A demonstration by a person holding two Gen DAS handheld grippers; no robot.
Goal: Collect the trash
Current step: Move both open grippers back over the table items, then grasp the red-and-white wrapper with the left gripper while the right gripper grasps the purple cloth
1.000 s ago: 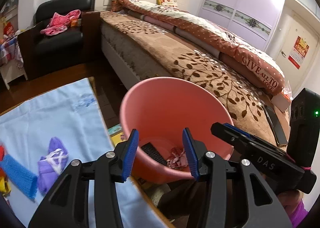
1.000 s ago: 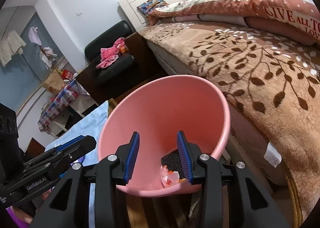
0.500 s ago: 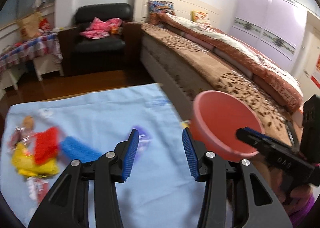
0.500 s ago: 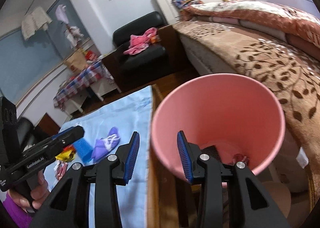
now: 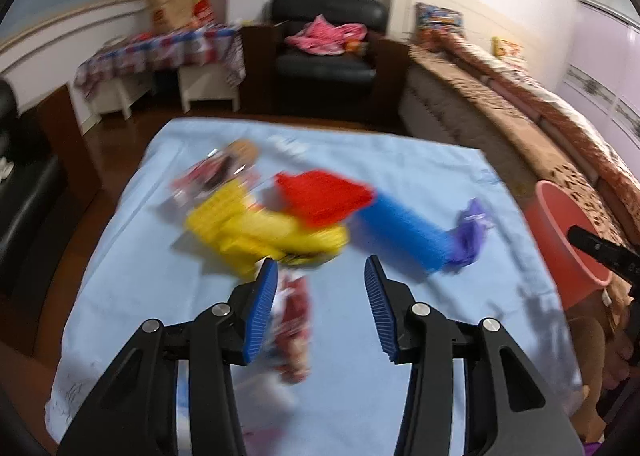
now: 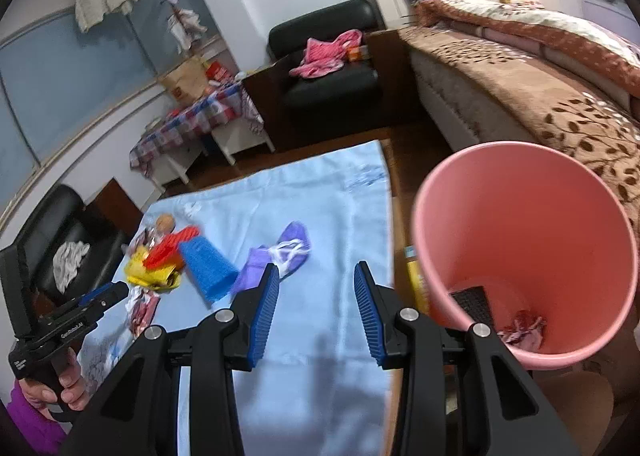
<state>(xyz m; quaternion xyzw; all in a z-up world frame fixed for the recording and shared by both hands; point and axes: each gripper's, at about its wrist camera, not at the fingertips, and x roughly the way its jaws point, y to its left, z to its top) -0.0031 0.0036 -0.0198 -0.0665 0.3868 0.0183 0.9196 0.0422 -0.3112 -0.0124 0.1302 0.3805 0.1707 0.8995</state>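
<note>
Crinkly foil, I judge, makes up the red-and-white wrapper (image 5: 294, 320) lying on the blue cloth (image 5: 400, 160) just ahead of my left gripper (image 5: 320, 292): light, soft, slippery, best pinched across its middle. Its jaws stand apart, holding nothing. My right gripper (image 6: 316, 300) is likewise spread and empty, beside the pink bin (image 6: 520, 160), which sits off the cloth's right edge. The purple wrapper (image 6: 280, 256) lies on the cloth nearest the bin.

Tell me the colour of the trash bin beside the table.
Pink; the trash bin shows best in the right wrist view.
</note>
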